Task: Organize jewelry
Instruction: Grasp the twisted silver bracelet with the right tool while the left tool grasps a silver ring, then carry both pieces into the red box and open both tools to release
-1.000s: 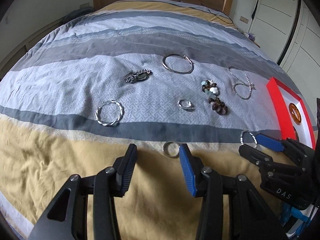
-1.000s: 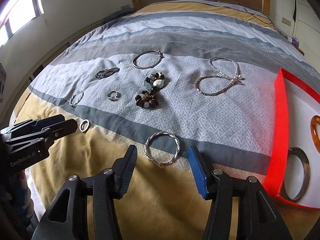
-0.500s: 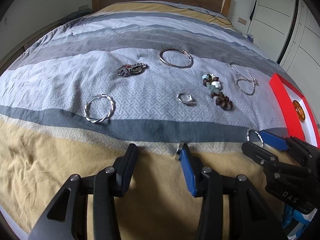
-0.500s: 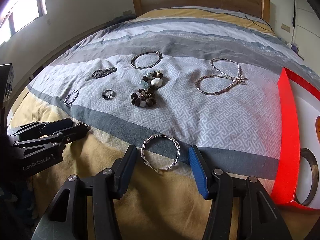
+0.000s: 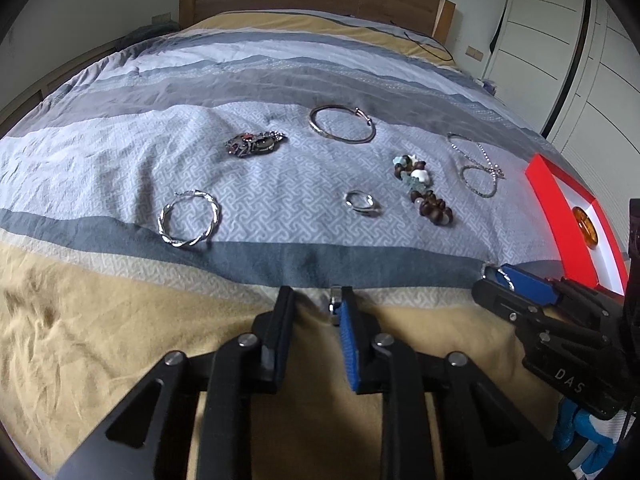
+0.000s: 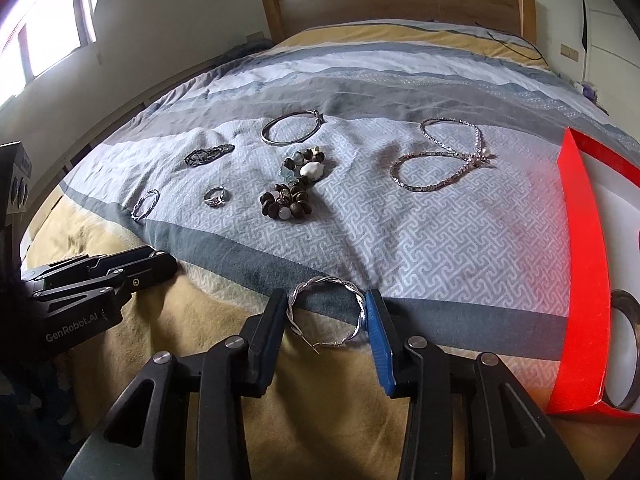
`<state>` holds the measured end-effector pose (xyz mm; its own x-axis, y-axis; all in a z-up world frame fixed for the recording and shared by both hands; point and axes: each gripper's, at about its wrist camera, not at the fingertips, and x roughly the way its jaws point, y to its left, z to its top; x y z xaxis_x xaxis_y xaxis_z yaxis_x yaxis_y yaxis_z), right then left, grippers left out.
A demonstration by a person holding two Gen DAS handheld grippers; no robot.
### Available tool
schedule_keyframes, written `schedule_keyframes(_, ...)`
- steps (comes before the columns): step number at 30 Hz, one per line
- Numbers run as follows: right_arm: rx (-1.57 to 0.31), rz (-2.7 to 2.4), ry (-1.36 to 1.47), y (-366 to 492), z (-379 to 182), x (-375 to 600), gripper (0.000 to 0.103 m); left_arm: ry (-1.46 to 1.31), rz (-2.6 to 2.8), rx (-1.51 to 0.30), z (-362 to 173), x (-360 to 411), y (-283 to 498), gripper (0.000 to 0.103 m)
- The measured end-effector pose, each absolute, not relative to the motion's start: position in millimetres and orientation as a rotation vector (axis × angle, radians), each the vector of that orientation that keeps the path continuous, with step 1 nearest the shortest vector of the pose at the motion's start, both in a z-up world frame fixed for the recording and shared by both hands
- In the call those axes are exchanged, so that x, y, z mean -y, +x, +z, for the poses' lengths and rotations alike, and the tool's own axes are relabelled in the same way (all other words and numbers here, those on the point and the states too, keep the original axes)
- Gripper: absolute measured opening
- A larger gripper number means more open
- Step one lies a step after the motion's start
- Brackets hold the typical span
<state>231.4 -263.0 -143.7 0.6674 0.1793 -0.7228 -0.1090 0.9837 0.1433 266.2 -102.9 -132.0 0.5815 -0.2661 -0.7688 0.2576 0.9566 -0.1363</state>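
left gripper [image 5: 316, 304]: the gap between its jaws is narrower than a second ago. the small silver ring [image 5: 334, 300], which then lay flat on the bedspread [image 5: 120, 320] between the tips, now stands on edge against the inner face of the blue-padded finger. a gap remains to the black finger, so it is not clamped.

right gripper [image 6: 326, 316]: lower and further forward than a second ago. the twisted silver hoop [image 6: 326, 312], which lay ahead of the tips, now sits between the fingers, its sides touching or just beside both pads. whether the pads press on it cannot be told. the hoop rests on the bedspread at the border of the grey and tan stripes.

unchanged on the patterned grey band: a second twisted hoop [image 5: 189, 220], a dark brooch [image 5: 254, 144], a thin bangle [image 5: 342, 124], a gemstone ring [image 5: 362, 203], a beaded bracelet [image 5: 424, 190] and a chain necklace [image 6: 444, 156].

the red tray [image 6: 584, 280] lies at the right edge of the bed, holding an amber piece [image 5: 585, 230] and a dark bangle [image 6: 630, 344].
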Motion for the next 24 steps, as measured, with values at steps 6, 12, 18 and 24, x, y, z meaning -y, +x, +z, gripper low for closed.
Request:
schedule_keyframes(6,-0.814,0.168,0.096,230,-144,263,0.039,-0.005,-0.317,-0.885,-130,106,264,0.004)
schedule_keyframes(12,-0.770,0.189,0.116,223,-127,266,0.039,0.044,-0.288,-0.851,-114,114,257,0.003)
schedule_keyframes(18,-0.680,0.181,0.126,203,-83,282,0.039,0.021,-0.343,-0.837,-81,140,247,0.003)
schedule_keyframes(24,-0.670,0.058,0.141,174,-56,346,0.039,0.005,-0.549,-0.834,-51,213,238,0.003)
